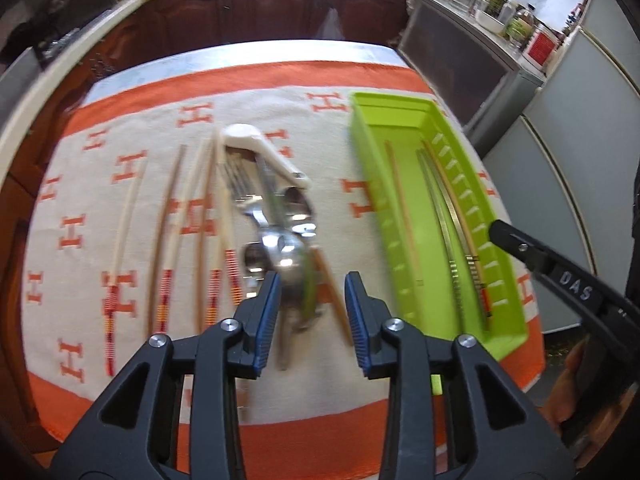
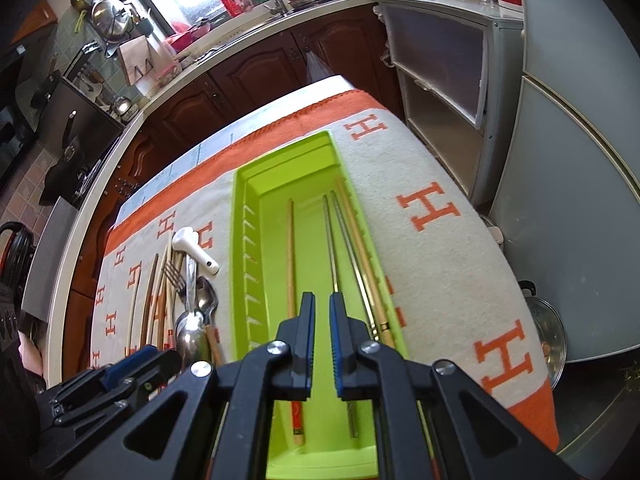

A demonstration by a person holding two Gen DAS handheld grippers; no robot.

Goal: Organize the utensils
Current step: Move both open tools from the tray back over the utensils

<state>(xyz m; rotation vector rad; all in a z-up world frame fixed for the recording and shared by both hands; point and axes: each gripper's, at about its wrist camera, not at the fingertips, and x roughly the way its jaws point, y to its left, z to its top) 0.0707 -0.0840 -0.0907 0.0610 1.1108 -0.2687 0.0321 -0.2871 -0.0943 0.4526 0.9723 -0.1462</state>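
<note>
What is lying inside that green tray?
The green tray holds only chopsticks: one wooden chopstick on the left, and metal chopsticks beside a pale chopstick along the right wall. The right claw covers part of the near end.

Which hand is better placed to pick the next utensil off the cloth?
Left, probably. The left gripper is open over the pile of spoons and forks, next to the loose chopsticks. The right gripper is nearly shut and empty over the green tray, away from the pile.

Spoons (image 1: 280,240) and chopsticks (image 1: 168,240) motion-blurred, tray (image 2: 240,280) near end hidden behind fingers (image 2: 304,344)
</note>
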